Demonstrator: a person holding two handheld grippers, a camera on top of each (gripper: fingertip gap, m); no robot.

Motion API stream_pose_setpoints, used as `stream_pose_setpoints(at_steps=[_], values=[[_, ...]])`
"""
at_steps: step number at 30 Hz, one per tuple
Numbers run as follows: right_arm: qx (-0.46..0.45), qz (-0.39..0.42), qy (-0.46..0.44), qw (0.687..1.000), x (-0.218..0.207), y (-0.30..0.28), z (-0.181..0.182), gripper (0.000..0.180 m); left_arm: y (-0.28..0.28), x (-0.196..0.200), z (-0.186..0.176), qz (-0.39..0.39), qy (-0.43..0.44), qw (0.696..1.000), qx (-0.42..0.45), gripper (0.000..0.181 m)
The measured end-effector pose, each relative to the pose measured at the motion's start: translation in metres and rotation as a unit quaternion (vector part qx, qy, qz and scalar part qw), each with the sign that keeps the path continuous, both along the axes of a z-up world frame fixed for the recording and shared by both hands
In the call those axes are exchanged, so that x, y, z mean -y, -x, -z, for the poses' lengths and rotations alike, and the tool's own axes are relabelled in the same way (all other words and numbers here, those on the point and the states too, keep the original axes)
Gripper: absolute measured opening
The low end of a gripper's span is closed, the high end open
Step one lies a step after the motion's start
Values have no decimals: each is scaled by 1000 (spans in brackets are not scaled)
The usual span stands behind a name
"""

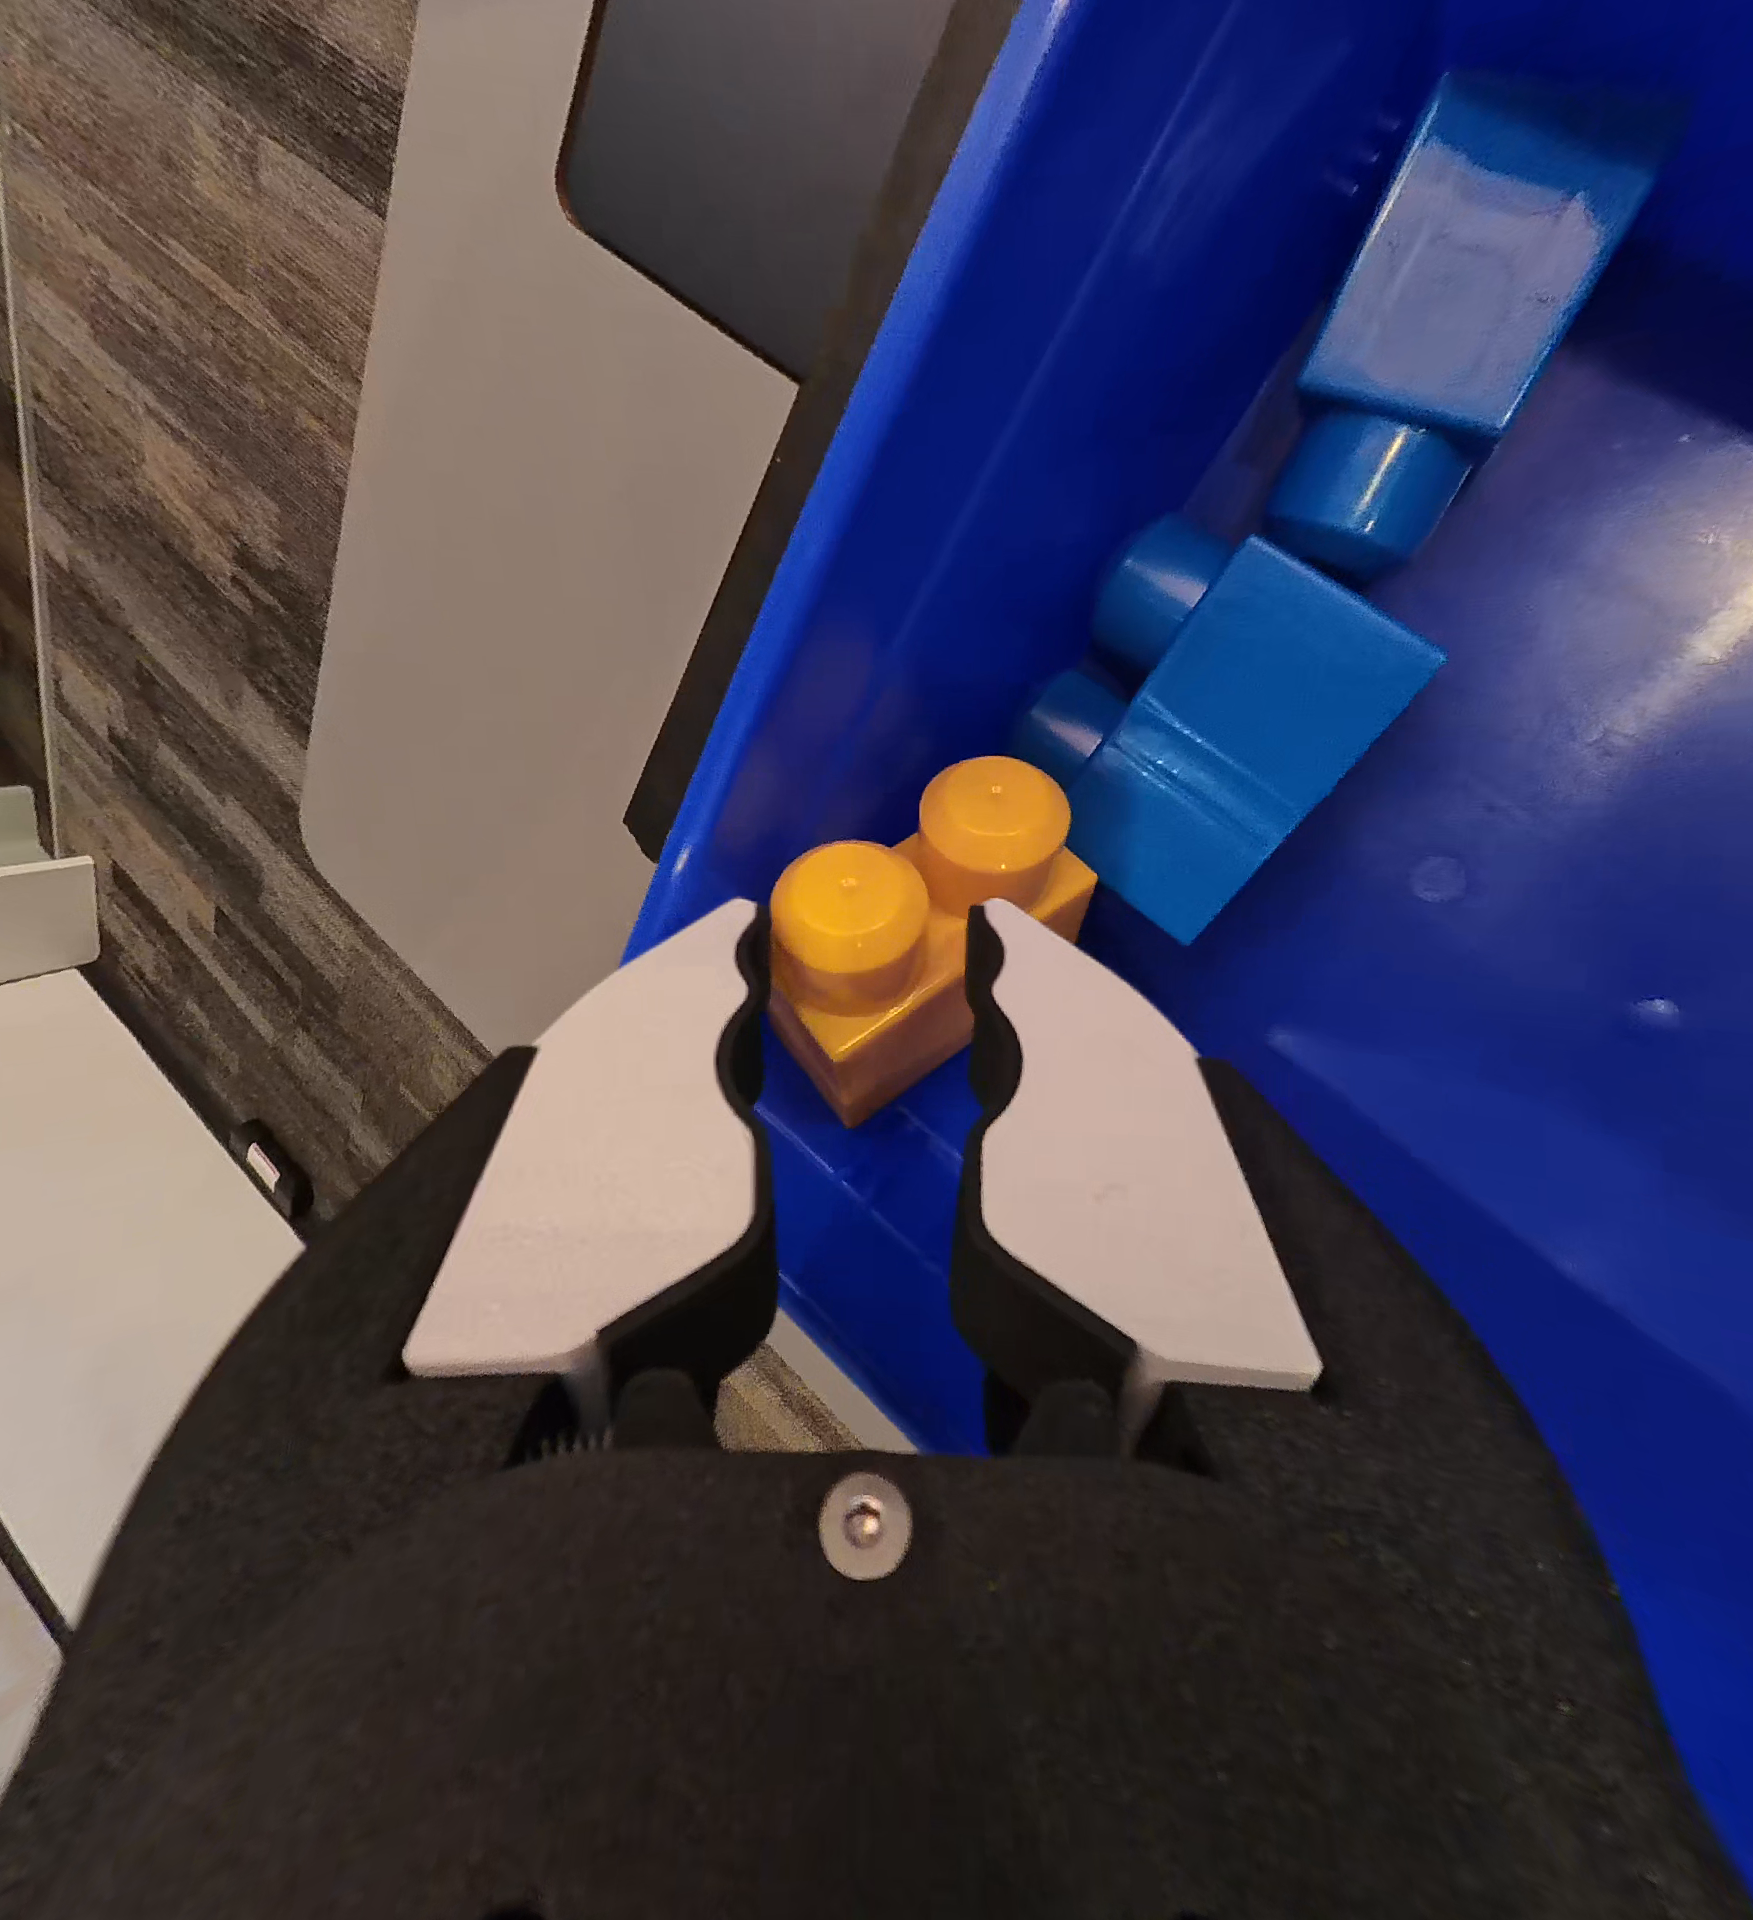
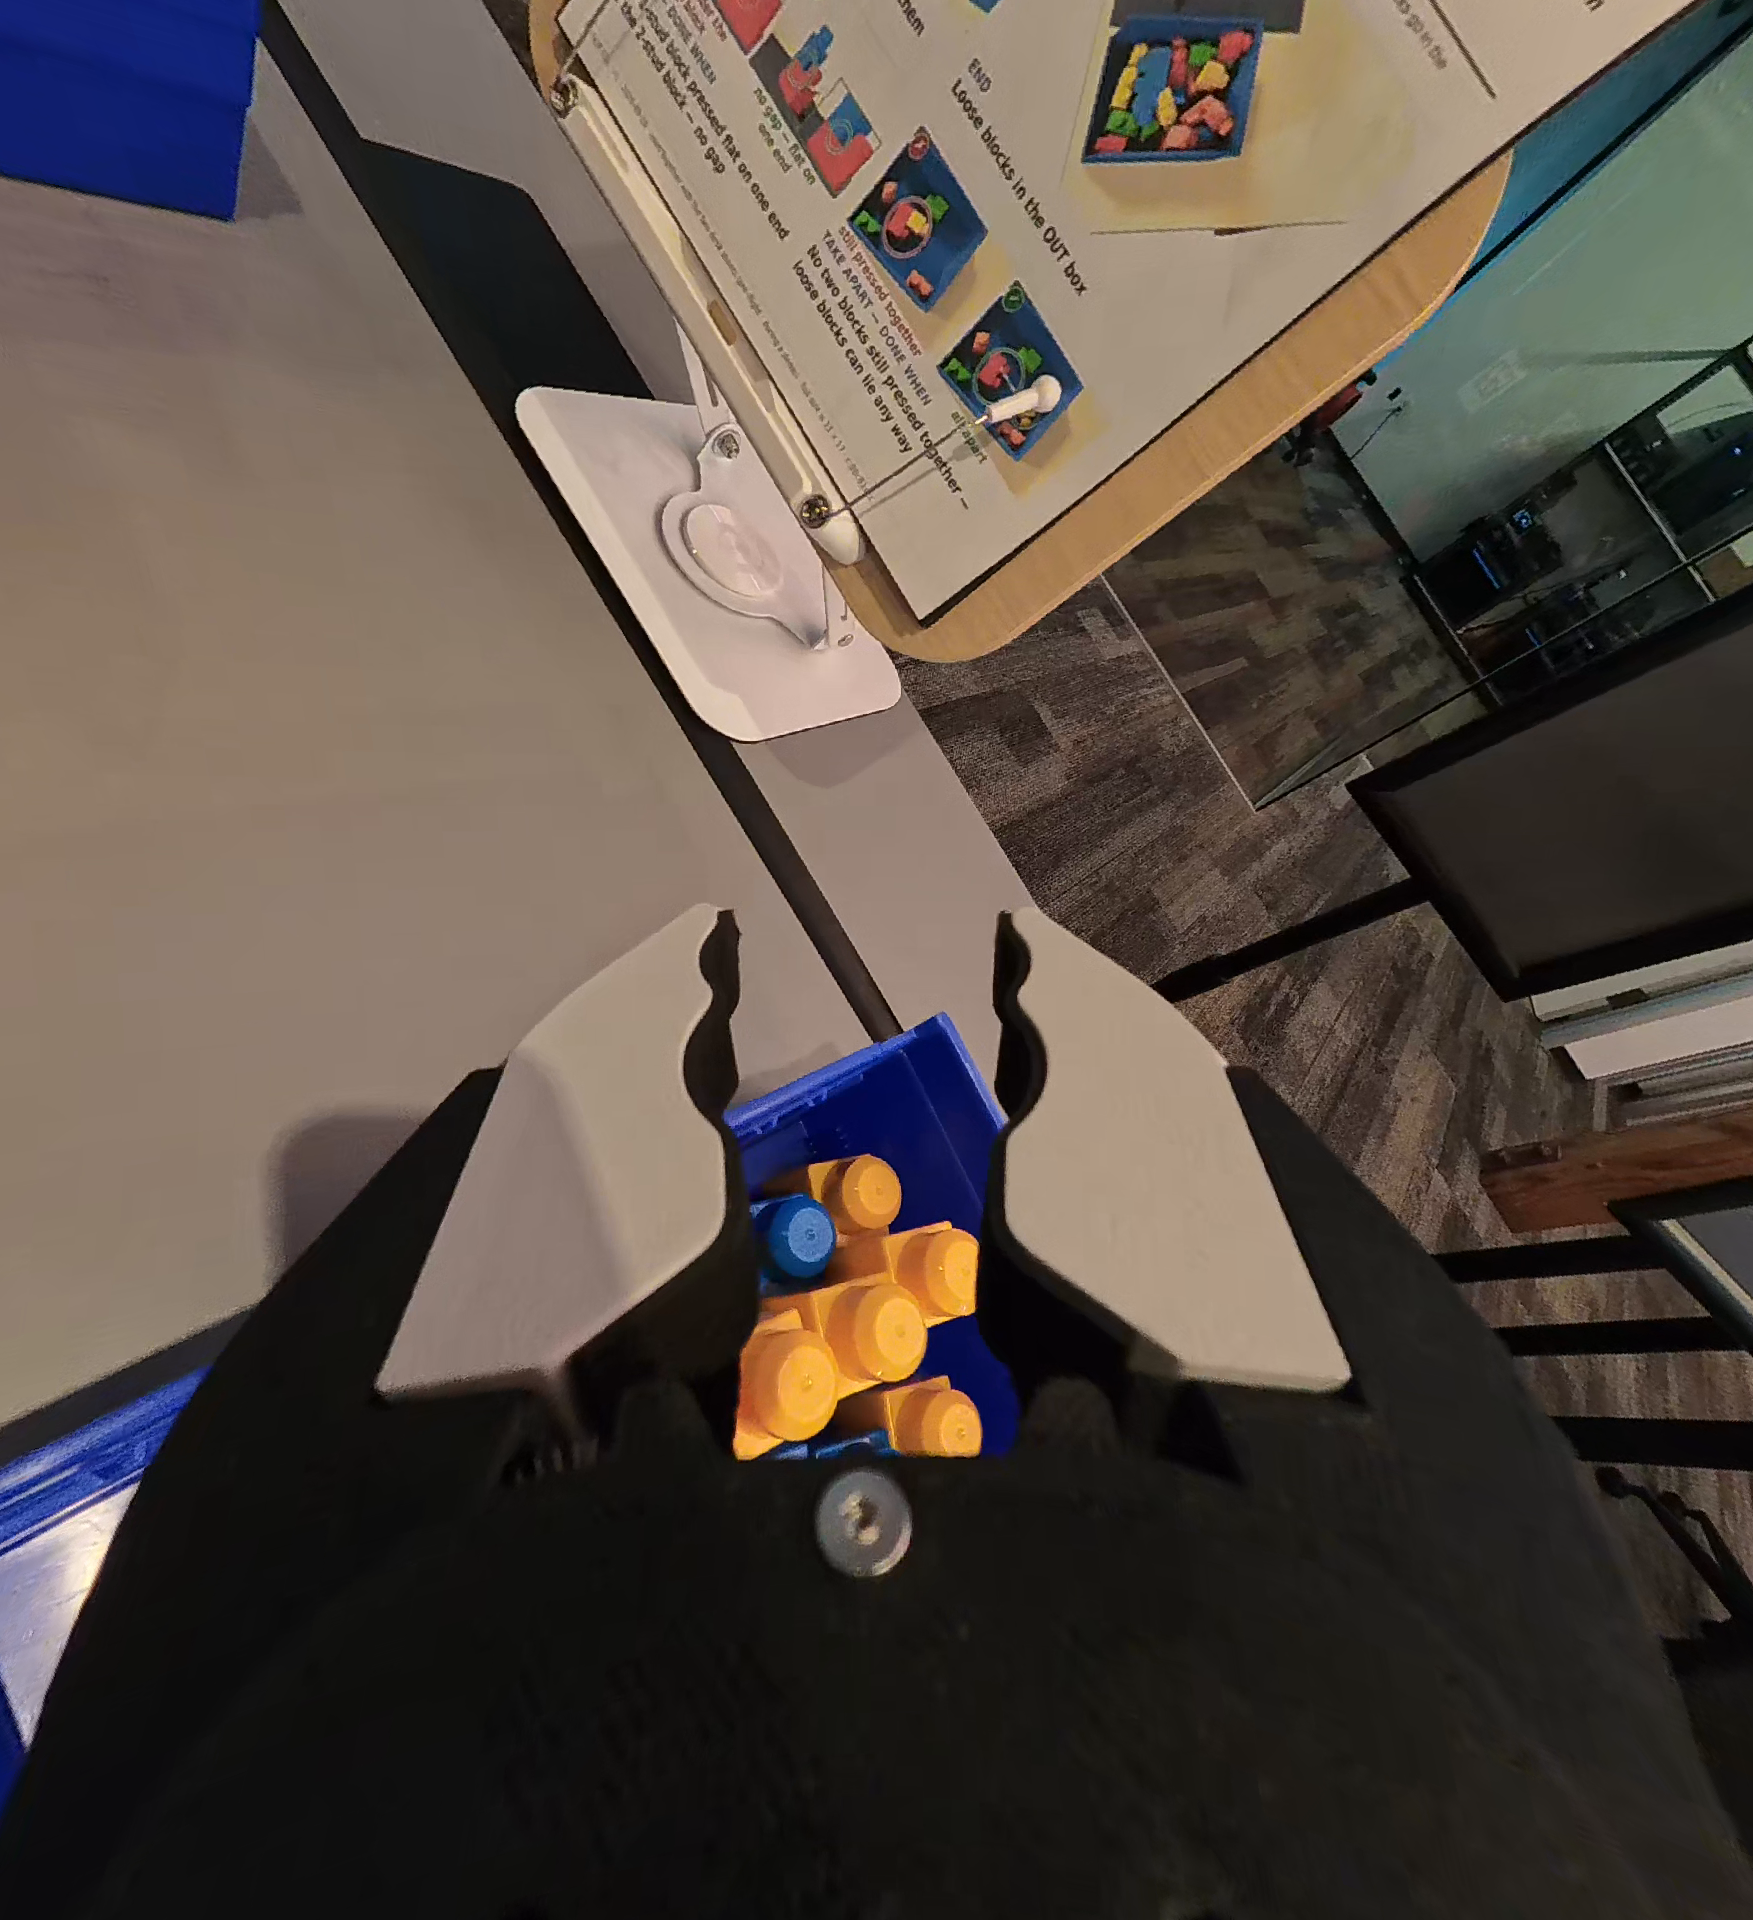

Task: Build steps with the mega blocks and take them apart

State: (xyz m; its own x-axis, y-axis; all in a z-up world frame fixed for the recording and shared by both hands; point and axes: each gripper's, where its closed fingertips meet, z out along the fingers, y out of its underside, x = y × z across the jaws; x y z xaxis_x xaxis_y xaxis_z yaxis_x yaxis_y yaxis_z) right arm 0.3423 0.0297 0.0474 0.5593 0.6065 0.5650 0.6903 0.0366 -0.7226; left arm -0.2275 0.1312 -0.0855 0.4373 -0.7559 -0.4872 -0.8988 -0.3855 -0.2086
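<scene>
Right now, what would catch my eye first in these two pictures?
The orange two-stud block stands between the tips of the left tongs, against the wall of a bright blue bin, with two blue blocks beyond it. Under the open right tongs, another blue bin holds a heap of orange blocks. A picture instruction board stands behind.

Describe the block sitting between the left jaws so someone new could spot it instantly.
Start at the big blue bin in the left wrist view and follow its inner wall down to the left gripper. Between the open jaws stands a small orange two-stud block, studs up. It is the only orange piece there; the two blue blocks beyond it lie on their sides.
</scene>
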Motion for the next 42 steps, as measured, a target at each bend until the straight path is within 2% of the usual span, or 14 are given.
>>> stream_pose_setpoints(at_steps=[4,9,15,18,22,24,27,32,35,36,37,38,40,42], values=[[4,-3,4,1000,1,2,1,48,1,-4,-1,-15,-18,1000,6,29],[16,-7,11,1000,2,5,7,48,2,-1,-6,-34,-27,999,14,29],[11,-25,0,1000,3,23,4,48,-7,17,-56,-42,-95,994,36,29],[-19,-46,-14,999,8,54,-5,48,-38,34,-99,-61,-144,981,115,29],[-122,-129,16,984,37,135,-13,48,-135,80,-141,-14,-161,946,281,28],[-176,-182,77,964,61,178,-7,48,-185,105,-143,15,-150,934,324,28],[-205,-213,147,944,84,219,10,57,-243,132,-131,52,-148,931,328,28],[-190,-171,134,958,76,238,42,70,-305,160,-108,86,-99,927,350,28],[-187,-167,159,955,74,245,56,68,-322,171,-103,107,-64,923,364,28],[-184,-171,159,955,73,245,58,46,-323,175,-102,113,-57,924,361,28],[-175,-180,169,953,75,245,63,37,-323,179,-102,123,-51,924,358,28],[-156,-179,188,953,75,243,71,37,-320,182,-105,127,-49,923,360,27],[-126,-177,216,952,73,236,86,37,-299,181,-114,101,-62,926,359,36],[-106,-158,243,951,65,226,100,37,-266,181,-115,59,-58,933,351,55]])
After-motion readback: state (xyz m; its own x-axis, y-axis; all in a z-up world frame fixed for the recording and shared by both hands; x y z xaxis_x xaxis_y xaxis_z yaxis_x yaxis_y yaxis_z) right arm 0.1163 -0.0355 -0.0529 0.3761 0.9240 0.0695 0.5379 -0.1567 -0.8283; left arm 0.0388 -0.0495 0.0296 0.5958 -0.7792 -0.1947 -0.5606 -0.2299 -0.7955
